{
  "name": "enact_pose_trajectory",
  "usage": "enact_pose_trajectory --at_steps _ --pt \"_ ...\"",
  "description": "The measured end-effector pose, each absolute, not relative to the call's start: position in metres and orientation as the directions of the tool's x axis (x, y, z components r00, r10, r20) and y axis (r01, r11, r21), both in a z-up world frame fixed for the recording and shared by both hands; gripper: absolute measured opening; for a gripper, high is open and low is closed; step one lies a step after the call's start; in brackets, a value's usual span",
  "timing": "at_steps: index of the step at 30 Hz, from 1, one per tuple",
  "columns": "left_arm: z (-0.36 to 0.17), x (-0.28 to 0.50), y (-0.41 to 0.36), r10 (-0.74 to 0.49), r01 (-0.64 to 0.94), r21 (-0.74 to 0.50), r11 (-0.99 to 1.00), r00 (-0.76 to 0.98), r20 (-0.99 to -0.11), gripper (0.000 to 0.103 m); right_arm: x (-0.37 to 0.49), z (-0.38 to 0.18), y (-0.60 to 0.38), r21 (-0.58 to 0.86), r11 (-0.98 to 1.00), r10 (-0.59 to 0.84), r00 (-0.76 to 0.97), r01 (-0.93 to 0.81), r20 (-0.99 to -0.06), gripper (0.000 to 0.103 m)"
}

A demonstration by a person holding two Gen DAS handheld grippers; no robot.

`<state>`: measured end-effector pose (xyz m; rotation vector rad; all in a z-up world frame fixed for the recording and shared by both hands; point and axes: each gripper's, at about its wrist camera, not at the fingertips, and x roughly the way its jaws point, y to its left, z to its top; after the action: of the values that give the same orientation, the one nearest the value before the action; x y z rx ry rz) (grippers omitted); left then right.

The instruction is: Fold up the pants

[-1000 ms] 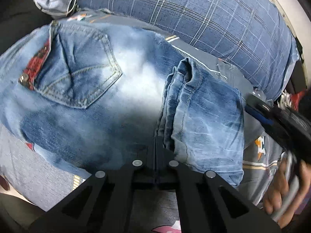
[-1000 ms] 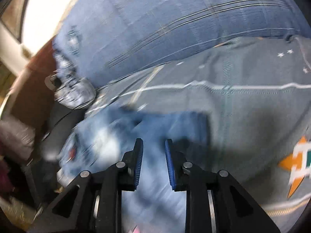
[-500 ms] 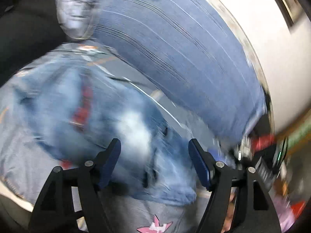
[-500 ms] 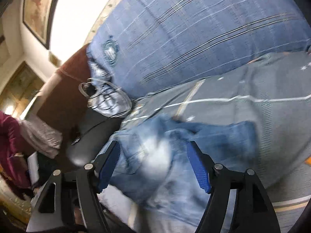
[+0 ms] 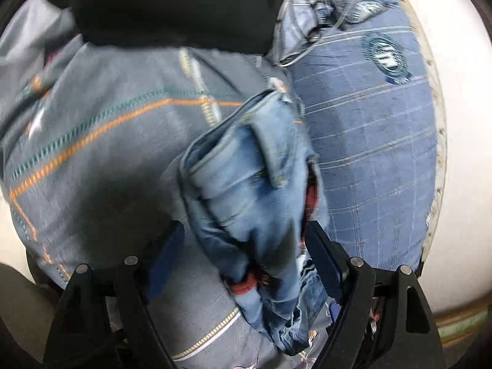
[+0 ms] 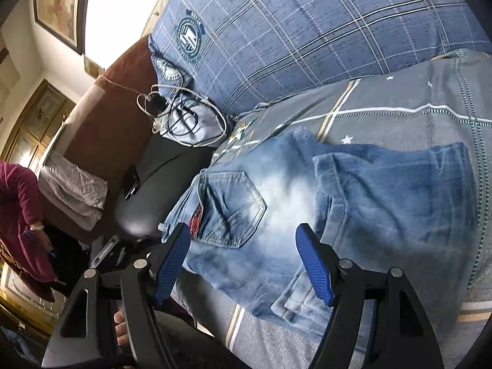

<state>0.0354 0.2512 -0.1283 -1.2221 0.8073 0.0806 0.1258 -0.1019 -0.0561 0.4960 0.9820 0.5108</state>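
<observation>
**A:** What do the 2 wrist views show at this moment?

**B:** The jeans [image 6: 353, 203] lie folded into a compact bundle on a grey patterned bedspread [image 6: 430, 98], just beside a blue checked pillow [image 6: 307, 30]. A back pocket faces up, and the leg section is folded over the seat.

**A:** What has changed in the last second?

**B:** 1 second ago the left gripper [image 5: 243, 261] was pinched shut at the near edge of the denim, and the right gripper [image 6: 243, 264] had its jaws narrow. Both jaws now stand wide apart and grip nothing. Both cameras have also swung: the left view is blurred and looks along the bundle's edge, while the right view has pulled back enough to show the whole bundle.

**A:** What does that suggest for the task?

**B:** The fold appears to have been let go and is holding its shape unaided. The folding looks nearly or fully done; at most a final tidy or 1 more fold may remain.

**A:** Anything else nearby?

**B:** A tangle of cables [image 6: 181, 117] sits by the pillow, well apart from the jeans.
</observation>
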Motion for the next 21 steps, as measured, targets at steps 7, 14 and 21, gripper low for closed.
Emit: enact_pose_trajectory --at_steps 7,14,21 --pt "-0.143 0.054 0.252 -0.357 -0.504 -0.789 0.351 0.707 -0.610 0.080 0.121 -0.057 -0.102 0.597 0.783 0.602 0.457 -0.176 -0.655 0.072" --pt "-0.152 0.067 0.260 -0.307 -0.540 -0.790 0.289 0.730 -0.611 0.039 0.122 -0.062 -0.096 0.582 0.793 0.595 0.441 -0.181 -0.672 0.072" --pt "-0.089 0.060 0.218 -0.149 -0.433 -0.668 0.606 0.763 -0.630 0.022 0.149 -0.056 -0.067 0.631 0.737 0.675 0.327 -0.244 -0.662 0.072"
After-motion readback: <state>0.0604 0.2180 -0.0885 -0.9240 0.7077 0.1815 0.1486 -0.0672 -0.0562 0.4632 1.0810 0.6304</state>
